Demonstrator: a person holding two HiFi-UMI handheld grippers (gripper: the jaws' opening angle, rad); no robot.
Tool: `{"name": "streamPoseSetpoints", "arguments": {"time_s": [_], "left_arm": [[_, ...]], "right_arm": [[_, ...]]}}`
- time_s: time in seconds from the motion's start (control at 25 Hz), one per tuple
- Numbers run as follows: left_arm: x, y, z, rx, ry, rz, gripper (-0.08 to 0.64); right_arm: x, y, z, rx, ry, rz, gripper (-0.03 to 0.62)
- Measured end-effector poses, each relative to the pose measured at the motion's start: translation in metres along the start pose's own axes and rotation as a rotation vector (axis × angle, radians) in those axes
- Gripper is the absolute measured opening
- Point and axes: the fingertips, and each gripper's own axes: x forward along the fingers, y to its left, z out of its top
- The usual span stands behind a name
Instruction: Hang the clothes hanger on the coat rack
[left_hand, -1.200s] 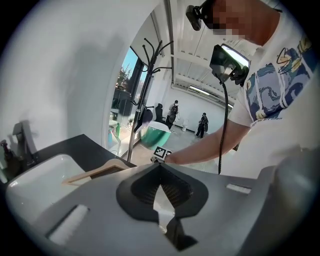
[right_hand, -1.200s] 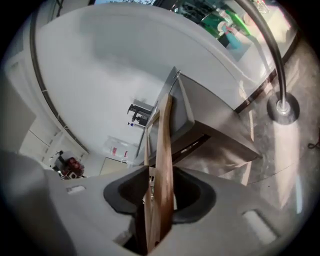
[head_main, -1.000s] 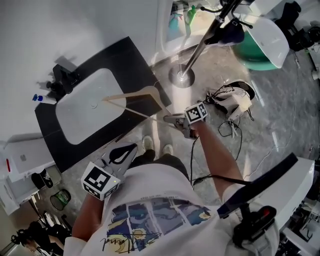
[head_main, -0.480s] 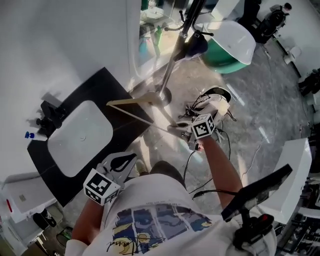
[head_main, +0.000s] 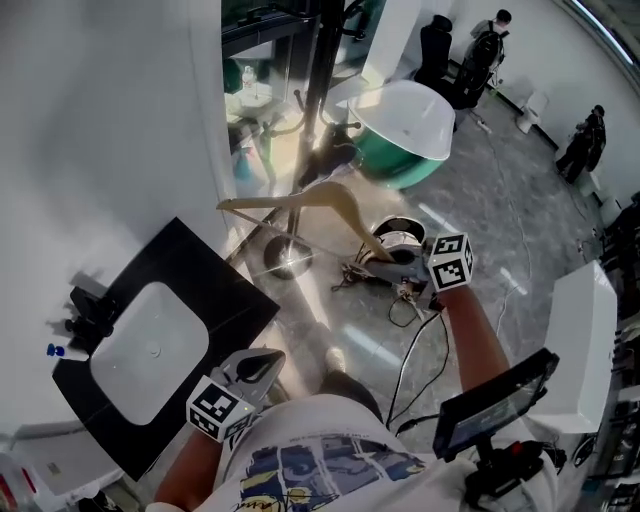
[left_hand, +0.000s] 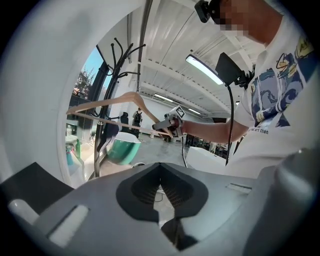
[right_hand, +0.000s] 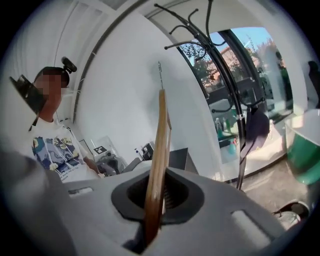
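R hand-held gripper (head_main: 378, 258) clamped tight on one end of the wooden hanger (head_main: 300, 200). Hanger is up in the air mid-frame, beside the coat rack (head_main: 325, 60) pole, on no peg. L hand-held gripper (head_main: 262, 364) closed, empty. Risk: end grip lets hanger swivel, so hook misses peg and drops.

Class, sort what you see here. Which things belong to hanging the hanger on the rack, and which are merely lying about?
Belongs to the job:
- wooden hanger
- coat rack
- right gripper, shut on one end of the hanger

Just lying about:
- washbasin
- tap
- bathtub
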Motion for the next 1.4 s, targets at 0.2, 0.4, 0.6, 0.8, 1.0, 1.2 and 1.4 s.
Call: {"name": "streamPoseSetpoints", "arguments": {"time_s": [0.2, 0.4, 0.6, 0.8, 1.0, 1.2, 1.4], "left_arm": [[0.033, 0.007, 0.023, 0.008, -0.016, 0.02, 0.003], [0.063, 0.006, 0.046, 0.025, -0.052, 0.053, 0.003], [0.091, 0.016, 0.064, 0.008, -0.084, 0.125, 0.003], [0.129, 0.037, 0.084, -0.002, -0.111, 0.199, 0.003], [0.151, 0.046, 0.097, -0.034, -0.156, 0.284, 0.003], [0.158, 0.058, 0.098, -0.066, -0.175, 0.374, 0.003], [0.16, 0.066, 0.104, -0.079, -0.171, 0.434, 0.003]], "right_arm": [[-0.045, -0.023, 0.062, -0.105, -0.024, -0.008, 0.0], [-0.072, -0.055, 0.115, -0.201, -0.011, 0.006, 0.0], [-0.082, -0.101, 0.167, -0.259, 0.002, 0.048, 0.0], [-0.08, -0.156, 0.21, -0.289, 0.023, 0.107, -0.001], [-0.064, -0.198, 0.232, -0.32, 0.102, 0.149, -0.002], [-0.042, -0.23, 0.241, -0.331, 0.144, 0.189, -0.002], [-0.022, -0.25, 0.241, -0.339, 0.17, 0.219, -0.002]]}}
